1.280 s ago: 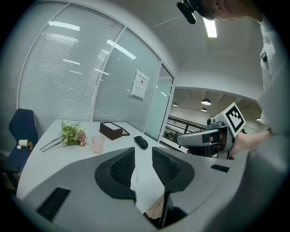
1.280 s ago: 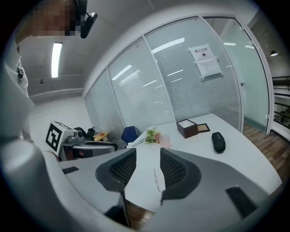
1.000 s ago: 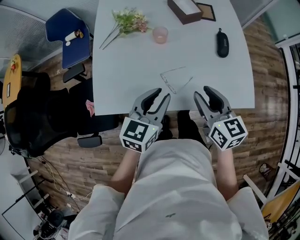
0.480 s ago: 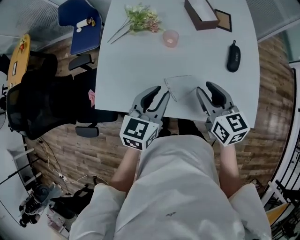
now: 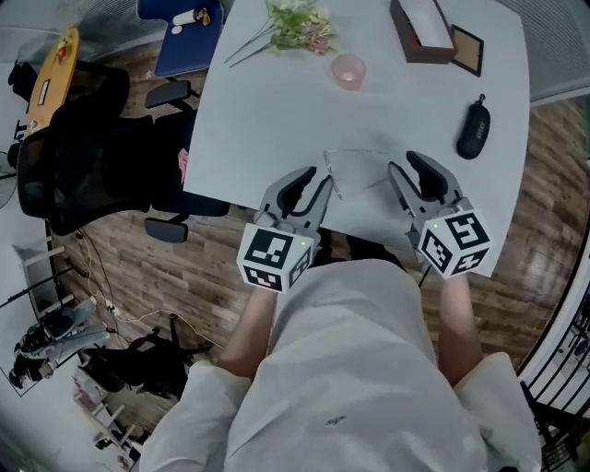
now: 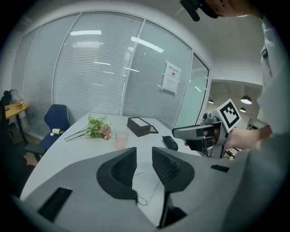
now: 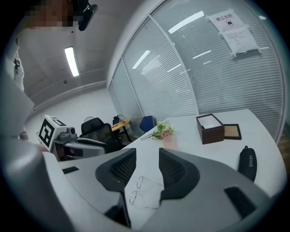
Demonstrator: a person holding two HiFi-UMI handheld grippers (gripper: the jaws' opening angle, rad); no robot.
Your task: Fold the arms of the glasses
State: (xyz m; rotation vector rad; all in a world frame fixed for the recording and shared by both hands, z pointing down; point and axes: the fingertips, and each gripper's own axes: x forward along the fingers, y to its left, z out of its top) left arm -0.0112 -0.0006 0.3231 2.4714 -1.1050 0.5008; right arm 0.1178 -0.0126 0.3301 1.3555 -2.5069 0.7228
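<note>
Both tongs have come forward since a second ago. The glasses (image 5: 337, 173), which lay ahead of them then, now lie between their tips on the white worktop (image 5: 277, 111).

The left tongs (image 5: 313, 181) are spread with a narrow gap and grip nothing. In the left gripper view only a small part of the glasses (image 6: 141, 199) shows through this gap: a thin wire and the curled end of one arm. The jaws cover the rest.

The right tongs (image 5: 411, 168) are spread too, and also empty. In the right gripper view the glasses (image 7: 144, 192) lie low in the gap with both round lenses visible and the arms standing out, not folded.

From the head view the frame is very thin and hard to follow, so I cannot tell whether any jaw touches it.

A pink cup (image 5: 348, 69) stands well ahead of the left tongs; in the right gripper view it is half hidden behind a jaw. A black case (image 5: 474, 129) lies ahead of the right tongs, a little to their right. A brown box (image 5: 422, 28) stands farther ahead, cut off by the top edge of the picture. The person's body hides the worktop edge behind both tongs.
</note>
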